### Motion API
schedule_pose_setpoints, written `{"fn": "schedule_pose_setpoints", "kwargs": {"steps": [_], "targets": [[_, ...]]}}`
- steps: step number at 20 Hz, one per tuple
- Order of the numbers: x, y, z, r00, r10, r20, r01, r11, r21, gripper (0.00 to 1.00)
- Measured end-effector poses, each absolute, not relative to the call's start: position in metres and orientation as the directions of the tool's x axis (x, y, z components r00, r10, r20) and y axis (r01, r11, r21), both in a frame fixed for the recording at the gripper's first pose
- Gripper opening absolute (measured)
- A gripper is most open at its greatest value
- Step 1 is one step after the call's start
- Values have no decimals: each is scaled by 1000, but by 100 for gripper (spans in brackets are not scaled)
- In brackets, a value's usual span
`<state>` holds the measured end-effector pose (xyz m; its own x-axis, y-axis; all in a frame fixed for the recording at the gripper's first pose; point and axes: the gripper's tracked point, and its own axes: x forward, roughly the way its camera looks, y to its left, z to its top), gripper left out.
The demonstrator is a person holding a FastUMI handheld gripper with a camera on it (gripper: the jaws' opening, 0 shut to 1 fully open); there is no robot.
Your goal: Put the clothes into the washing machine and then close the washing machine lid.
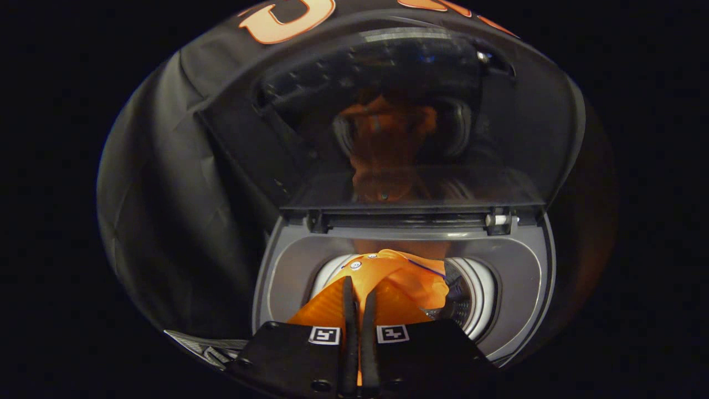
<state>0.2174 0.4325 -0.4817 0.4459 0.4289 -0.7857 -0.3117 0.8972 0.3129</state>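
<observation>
Gripper view, near to far. Claw (359, 299) narrow, both fingers pinching a fold of the orange garment (404, 282) between them; thin strip of orange shows in the gap. Garment hangs from the fingers over the mouth of the top-loading washing machine (288, 277), bulk of the cloth just ahead of the fingertips and drooping into the drum (471, 299). Small white buttons or snaps visible on the far edge of the cloth. Perforated drum wall shows on the right of the garment.

Beyond the drum: hinge bar (410, 219), then the lid (399, 122) standing raised, its dark glass reflecting the orange cloth.

Judgement: step in hand is the drop into the drum; lid closing not yet done. To do it well: lower the claw until the cloth is centred over the drum and well below the grey rim, then spread the fingers. Risk: a trailing edge draped over the rim would foul the lid. Check that no cloth clings to the fingers before going for the lid.
</observation>
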Motion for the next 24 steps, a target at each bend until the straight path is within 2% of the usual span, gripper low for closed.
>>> {"fn": "schedule_pose_setpoints", "kwargs": {"steps": [11, 13, 21, 24], "targets": [[223, 421, -547, 414, 325, -850, -269, 936, 227, 11], [224, 416, -548, 412, 313, -856, -269, 939, 214, 14], [230, 407, -547, 433, 291, -853, -229, 951, 208, 36], [227, 406, -546, 425, 288, -858, -226, 952, 207, 65]]}}
